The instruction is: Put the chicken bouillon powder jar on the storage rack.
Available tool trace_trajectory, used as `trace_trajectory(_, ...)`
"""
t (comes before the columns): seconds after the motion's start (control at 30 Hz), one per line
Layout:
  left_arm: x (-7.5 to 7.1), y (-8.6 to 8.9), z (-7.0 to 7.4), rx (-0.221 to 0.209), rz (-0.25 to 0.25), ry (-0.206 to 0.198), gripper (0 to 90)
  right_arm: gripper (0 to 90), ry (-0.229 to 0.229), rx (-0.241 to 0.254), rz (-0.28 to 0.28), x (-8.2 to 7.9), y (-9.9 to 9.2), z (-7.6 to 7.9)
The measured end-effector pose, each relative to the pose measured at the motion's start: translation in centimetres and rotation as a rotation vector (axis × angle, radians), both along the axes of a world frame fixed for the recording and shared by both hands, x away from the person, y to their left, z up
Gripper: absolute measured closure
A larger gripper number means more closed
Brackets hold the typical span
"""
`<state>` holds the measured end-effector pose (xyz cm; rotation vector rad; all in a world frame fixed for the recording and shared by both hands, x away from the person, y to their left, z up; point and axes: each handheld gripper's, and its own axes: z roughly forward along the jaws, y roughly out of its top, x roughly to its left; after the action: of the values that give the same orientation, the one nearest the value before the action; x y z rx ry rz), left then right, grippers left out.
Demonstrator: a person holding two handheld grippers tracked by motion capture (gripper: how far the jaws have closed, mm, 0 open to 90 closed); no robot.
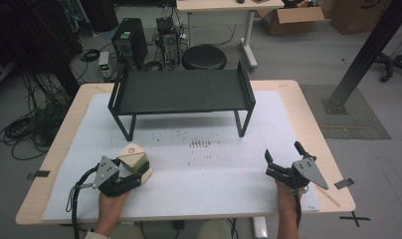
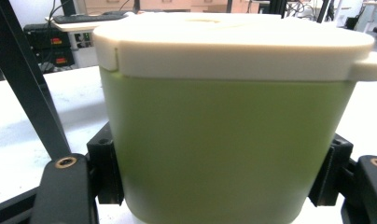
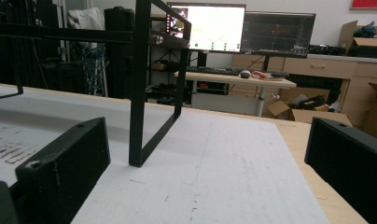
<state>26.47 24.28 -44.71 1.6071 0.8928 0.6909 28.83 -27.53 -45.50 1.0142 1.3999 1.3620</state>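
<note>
A pale green container (image 1: 138, 165) with a cream lid (image 2: 233, 44) stands on the white mat at the front left. My left gripper (image 1: 134, 174) is shut on it. In the left gripper view its black pads (image 2: 105, 172) press the green wall on both sides. At the front right my right gripper (image 1: 283, 153) rests low over the mat, open, with nothing between its jaws. Those jaws stand wide apart in the right gripper view, where the right gripper (image 3: 205, 158) faces the mat.
A black metal rack (image 1: 181, 92) on thin legs stands at the back middle of the mat (image 1: 199, 164); one rack leg (image 3: 140, 93) rises close ahead in the right gripper view. Small dark marks (image 1: 199, 144) dot the mat's centre. Desks, monitors and boxes lie beyond.
</note>
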Motion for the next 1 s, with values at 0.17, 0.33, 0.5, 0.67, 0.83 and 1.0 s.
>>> trace_trajectory(0.17,0.1,0.1,0.0,-0.011,-0.002,0.005,29.0,0.0,0.0,0.0,-0.001,0.0,0.0,0.0)
trace_trajectory(0.33,0.0,0.1,0.0,-0.011,-0.003,-0.001,29.2,0.0,-0.001,0.001,-0.001,0.0,0.0,0.0)
trace_trajectory(0.5,0.0,0.2,0.0,-0.013,-0.001,-0.003,29.4,0.0,0.0,0.0,0.0,0.0,0.0,0.0)
trace_trajectory(0.67,0.2,0.4,0.1,-0.048,0.005,0.008,29.5,0.0,0.0,0.0,0.0,0.0,0.0,0.0)
trace_trajectory(0.83,0.4,0.5,1.1,-0.082,-0.002,-0.004,29.6,0.0,0.002,0.0,0.001,0.0,0.0,0.0)
trace_trajectory(1.0,0.6,0.5,2.8,-0.084,-0.001,-0.044,29.6,0.0,0.002,-0.001,0.0,0.0,0.0,0.0)
